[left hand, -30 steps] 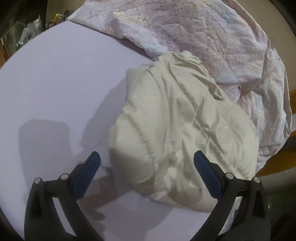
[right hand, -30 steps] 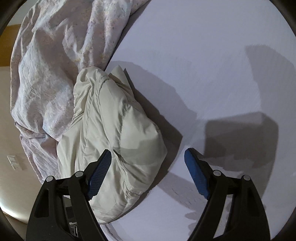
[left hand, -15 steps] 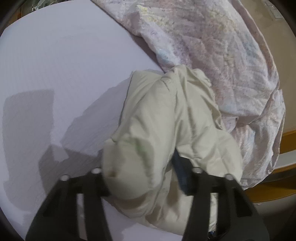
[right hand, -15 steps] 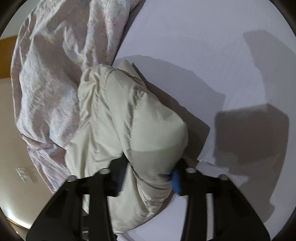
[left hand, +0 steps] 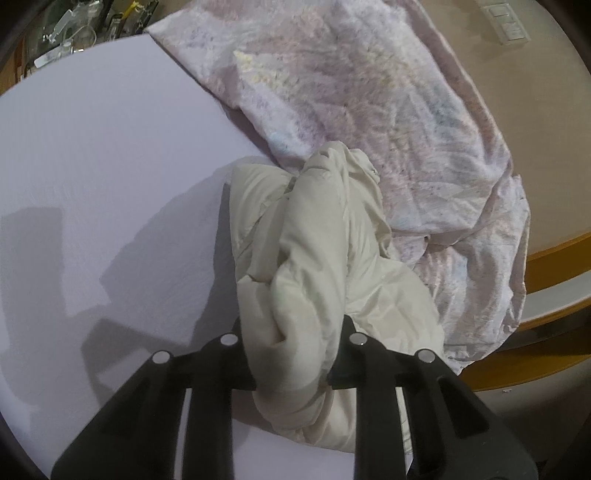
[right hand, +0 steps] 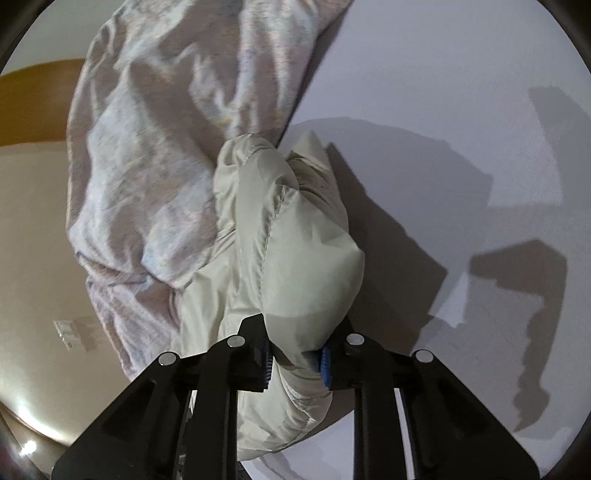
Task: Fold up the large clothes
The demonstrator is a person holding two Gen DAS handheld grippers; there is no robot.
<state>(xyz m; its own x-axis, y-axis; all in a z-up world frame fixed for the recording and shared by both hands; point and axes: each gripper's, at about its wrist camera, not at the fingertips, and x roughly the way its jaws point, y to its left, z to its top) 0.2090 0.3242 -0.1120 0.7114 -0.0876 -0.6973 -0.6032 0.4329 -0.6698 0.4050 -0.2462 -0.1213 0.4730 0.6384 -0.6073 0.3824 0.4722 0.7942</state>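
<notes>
Both grippers are clamped on the cream padded garment. My left gripper [left hand: 293,360] has a thick roll of the cream padded garment [left hand: 314,258] pinched between its jaws, which have just been closing; the fabric bulges out above and below the grip. My right gripper [right hand: 295,360] likewise grasps a puffed fold of the same garment [right hand: 291,240], its jaws also just closed in, blue pads [right hand: 325,363] pressing the cloth from either side.

Surface: I note a pale lilac bed sheet [left hand: 110,166], smooth, carrying hard-edged shadows of the rig. The garment lies bunched on it near one edge, its far end touching a crumpled, faintly patterned pink-white bedcover [left hand: 388,110] that hangs over that edge.

Room: beige floor [left hand: 535,129] beyond the bedcover, a wooden bed frame edge [left hand: 554,251], a white wall switch plate [left hand: 509,22], and clutter with glassware [left hand: 74,33] at the far corner, too small to identify.

Change since a second ago: both sets of jaws then stood wide apart with the garment lying loose on the sheet between and ahead of them. Now the cloth is gathered into each grip and drawn up into a taller, narrower ridge.
</notes>
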